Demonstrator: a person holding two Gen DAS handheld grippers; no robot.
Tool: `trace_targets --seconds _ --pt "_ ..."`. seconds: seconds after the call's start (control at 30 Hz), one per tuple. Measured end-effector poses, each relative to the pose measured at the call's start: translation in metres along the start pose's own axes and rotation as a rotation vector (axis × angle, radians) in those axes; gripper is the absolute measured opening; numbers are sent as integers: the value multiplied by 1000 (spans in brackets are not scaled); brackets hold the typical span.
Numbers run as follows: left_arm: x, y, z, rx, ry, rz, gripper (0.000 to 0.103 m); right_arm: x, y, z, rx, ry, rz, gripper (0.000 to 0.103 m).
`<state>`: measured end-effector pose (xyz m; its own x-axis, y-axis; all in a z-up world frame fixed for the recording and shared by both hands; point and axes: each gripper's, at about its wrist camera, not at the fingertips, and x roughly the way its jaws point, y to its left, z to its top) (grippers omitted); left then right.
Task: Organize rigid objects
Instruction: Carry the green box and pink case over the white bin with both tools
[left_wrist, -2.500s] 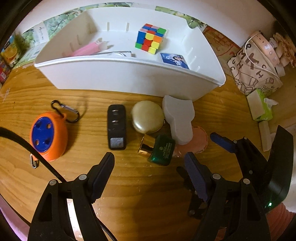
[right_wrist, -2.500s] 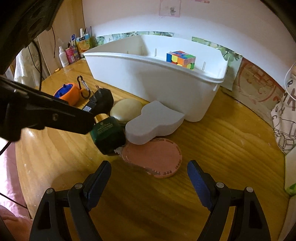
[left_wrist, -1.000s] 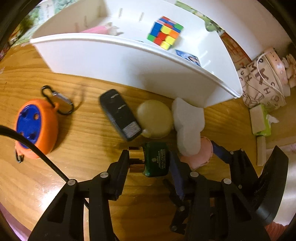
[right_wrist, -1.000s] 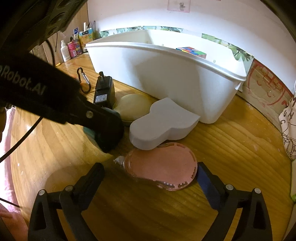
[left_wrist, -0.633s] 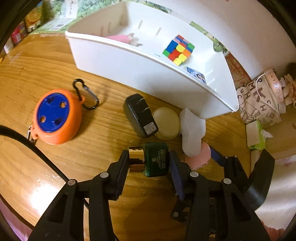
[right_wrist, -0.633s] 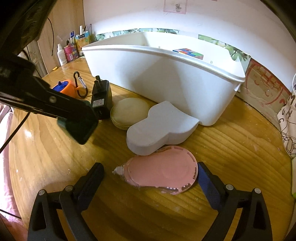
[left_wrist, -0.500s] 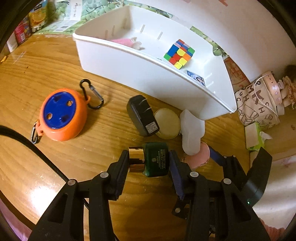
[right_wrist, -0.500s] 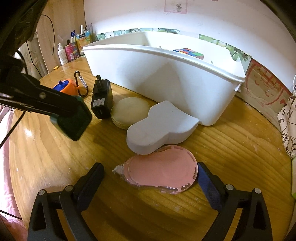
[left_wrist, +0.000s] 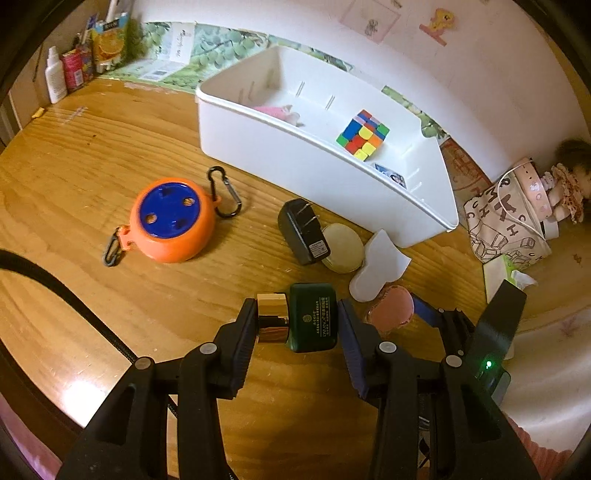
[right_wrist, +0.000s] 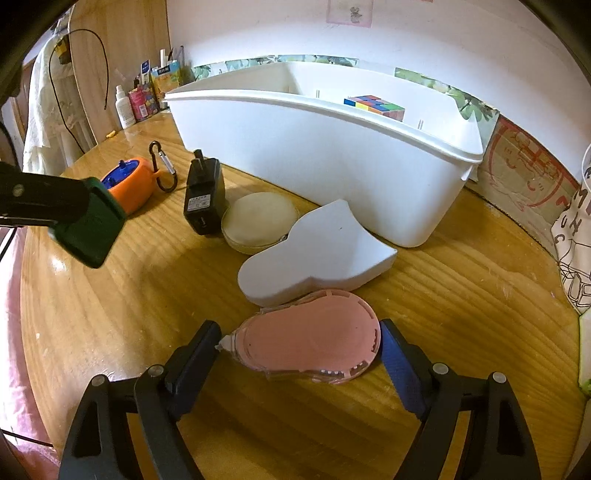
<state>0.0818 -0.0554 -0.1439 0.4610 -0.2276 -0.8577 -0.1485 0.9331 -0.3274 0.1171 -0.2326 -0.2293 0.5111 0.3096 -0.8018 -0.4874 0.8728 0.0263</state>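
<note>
Left-wrist view: left tongs grip a green bottle with a gold cap, lifted above the wooden surface. Behind it, a white bin holds 1 puzzle cube.

Right-wrist view: right tongs stand spread around a pink tape dispenser lying on the surface near its front edge, both fingers just beside it.

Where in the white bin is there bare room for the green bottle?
Inside the white bin, the floor between the pink item and the Rubik's cube is bare. The end by the card is tighter. The left claw holds the green bottle.
</note>
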Motion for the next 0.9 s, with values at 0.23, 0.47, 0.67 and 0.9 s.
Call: trace_targets --seconds 0.23,0.47,0.67,0.9 --pt "-17 14 -7 -19 -42 18 47 -8 10 1 -3 -3 20 85" --pt "-36 31 -6 -31 -99 40 47 -19 32 -3 -52 -12 39 85" --pt "-50 44 4 -8 -139 52 47 -27 59 1 -137 -43 57 85" --pt "-62 58 29 20 -185 57 47 -31 90 13 -212 -70 104 85"
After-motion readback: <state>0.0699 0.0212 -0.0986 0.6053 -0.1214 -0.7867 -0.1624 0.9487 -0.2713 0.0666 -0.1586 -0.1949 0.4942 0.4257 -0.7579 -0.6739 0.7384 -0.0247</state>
